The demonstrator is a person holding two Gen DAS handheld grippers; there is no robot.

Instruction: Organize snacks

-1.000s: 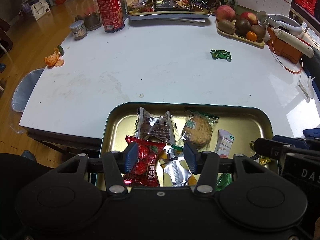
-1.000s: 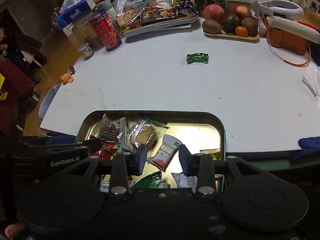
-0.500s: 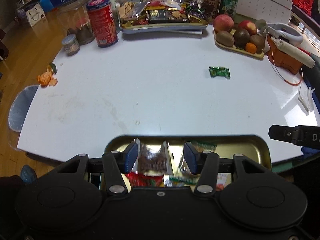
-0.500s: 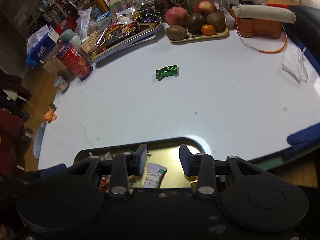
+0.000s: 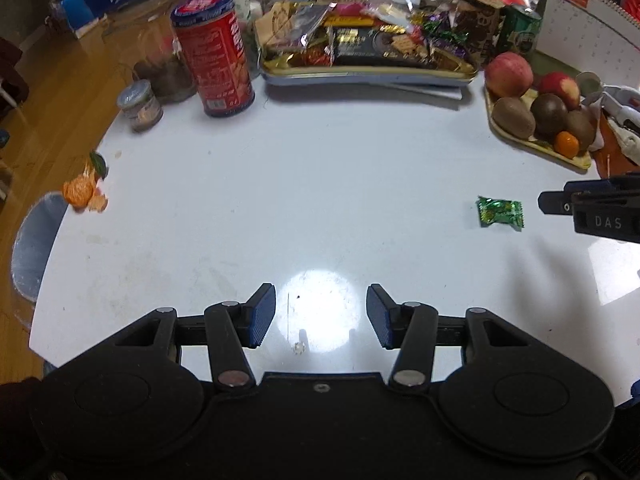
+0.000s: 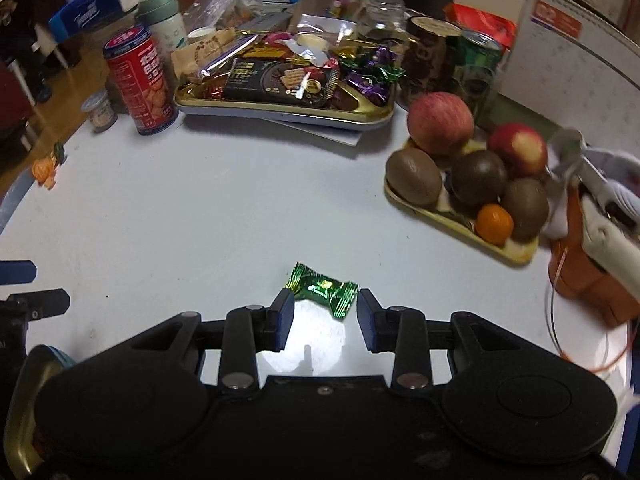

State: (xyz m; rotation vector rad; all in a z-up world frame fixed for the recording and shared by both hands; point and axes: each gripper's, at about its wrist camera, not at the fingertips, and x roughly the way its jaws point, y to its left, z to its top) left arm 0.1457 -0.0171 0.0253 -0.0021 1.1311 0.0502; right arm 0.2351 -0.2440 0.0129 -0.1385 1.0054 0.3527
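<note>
A small candy in a crinkled green foil wrapper [image 6: 322, 290] is seen lying alone on the white tabletop [image 5: 312, 184], just beyond the tips of the right gripper [image 6: 323, 320], whose blue-padded jaws stand apart with nothing between them. To take it well, the jaws should be lowered so that the wrapper's thick middle is straddled, not its twisted ends, and closed gently. The left gripper [image 5: 320, 316] is held apart and empty over bare table, well to the left of the candy [image 5: 500, 213]. Only in the right wrist view is a corner of the near gold-coloured metal tin [image 6: 22, 412] shown at lower left. Only in the left wrist view is the candy seen just left of the right gripper's black tip.
</note>
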